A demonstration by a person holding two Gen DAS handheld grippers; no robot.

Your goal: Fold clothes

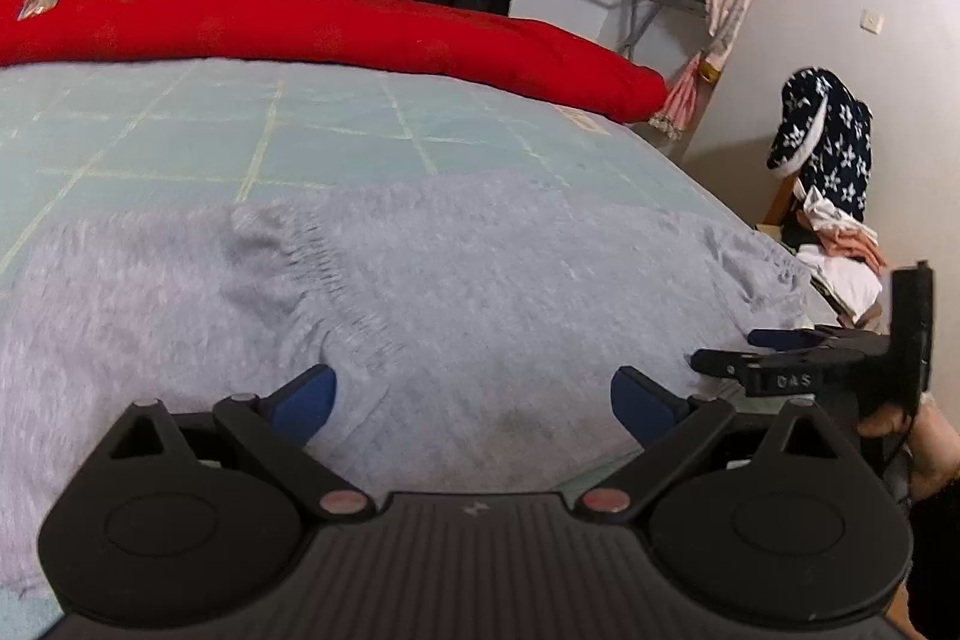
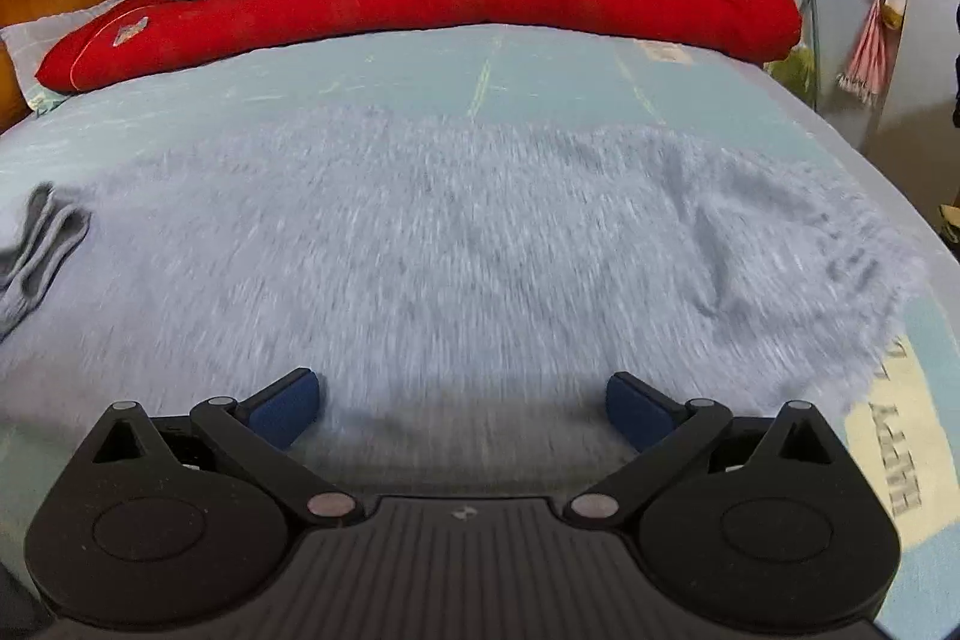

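Note:
A fluffy grey garment (image 1: 420, 280) lies spread flat on the bed, with a ribbed band (image 1: 336, 274) near its middle in the left wrist view. It fills the middle of the right wrist view (image 2: 450, 250) too. My left gripper (image 1: 474, 400) is open just above the garment's near edge, holding nothing. My right gripper (image 2: 459, 403) is open over the garment's near edge, also empty. The right gripper also shows in the left wrist view (image 1: 744, 349) at the right, beside the garment's corner.
A pale green checked bedsheet (image 1: 300, 124) covers the bed. A rolled red quilt (image 1: 330, 28) lies along the far side. A small grey cloth (image 2: 36, 250) lies at the left. A chair piled with clothes (image 1: 828, 172) stands beyond the bed's right edge.

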